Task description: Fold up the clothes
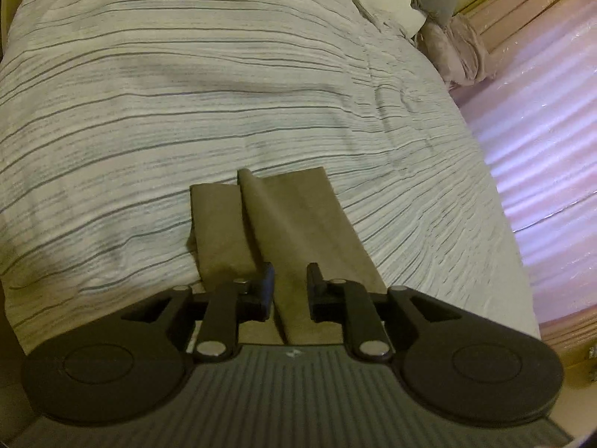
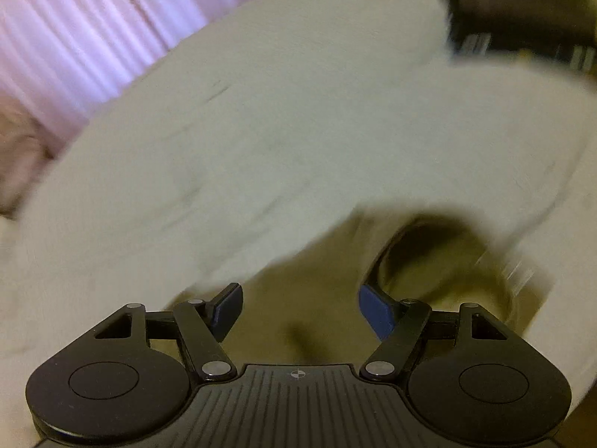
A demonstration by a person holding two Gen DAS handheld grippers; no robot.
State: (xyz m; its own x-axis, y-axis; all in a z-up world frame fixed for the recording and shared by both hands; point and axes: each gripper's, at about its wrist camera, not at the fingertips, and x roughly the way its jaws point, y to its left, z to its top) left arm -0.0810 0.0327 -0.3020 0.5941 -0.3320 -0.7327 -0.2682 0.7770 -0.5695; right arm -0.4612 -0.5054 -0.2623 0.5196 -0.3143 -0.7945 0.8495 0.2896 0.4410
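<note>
Left wrist: bedspread (image 1: 186, 93) under garment (image 1: 298, 224).

The folded cloth (image 1: 276, 224) lies on the bedspread (image 1: 186, 93), at the near edge of the bed. The left gripper (image 1: 290, 287) hangs over the cloth's near end, one fold of the cloth running between its fingers. Far beyond the cloth, at the bed's head, sit the pillows (image 1: 388, 3). To the right of the cloth, past the bed's edge, hangs the curtain (image 1: 541, 130).
</note>
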